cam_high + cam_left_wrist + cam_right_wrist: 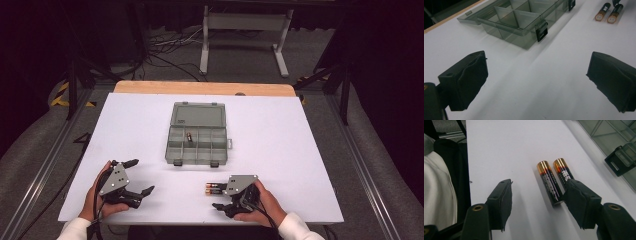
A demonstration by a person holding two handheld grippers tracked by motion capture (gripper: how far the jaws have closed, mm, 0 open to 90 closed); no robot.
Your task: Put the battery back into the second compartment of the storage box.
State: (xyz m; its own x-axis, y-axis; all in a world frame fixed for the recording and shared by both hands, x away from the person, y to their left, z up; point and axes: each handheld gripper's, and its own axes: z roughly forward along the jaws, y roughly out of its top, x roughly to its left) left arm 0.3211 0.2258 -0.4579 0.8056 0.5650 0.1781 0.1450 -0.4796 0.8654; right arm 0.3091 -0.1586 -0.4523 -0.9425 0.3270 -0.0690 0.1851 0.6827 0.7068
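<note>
- The right tool lies low over the white worktop, near its front edge, with its jaws apart and clamped on nothing.
- In the right gripper view, two batteries lie side by side and touching on the worktop. One jaw sits over the near end of the outer battery, and the other jaw stands well clear across bare surface, so the inner battery's near end lies just inside the gap.
- From the high view the batteries rest just left of the right tool, their gold ends pointing away from it.
- The left tool is held at the front left of the worktop with its jaws wide apart and nothing between them. In its own view bare worktop lies between the jaws.
- Beyond both tools, mid-worktop, a clear grey compartment box stands with its lid laid open toward the far side.
- One small battery lies in a middle compartment of the box's back row.
</note>
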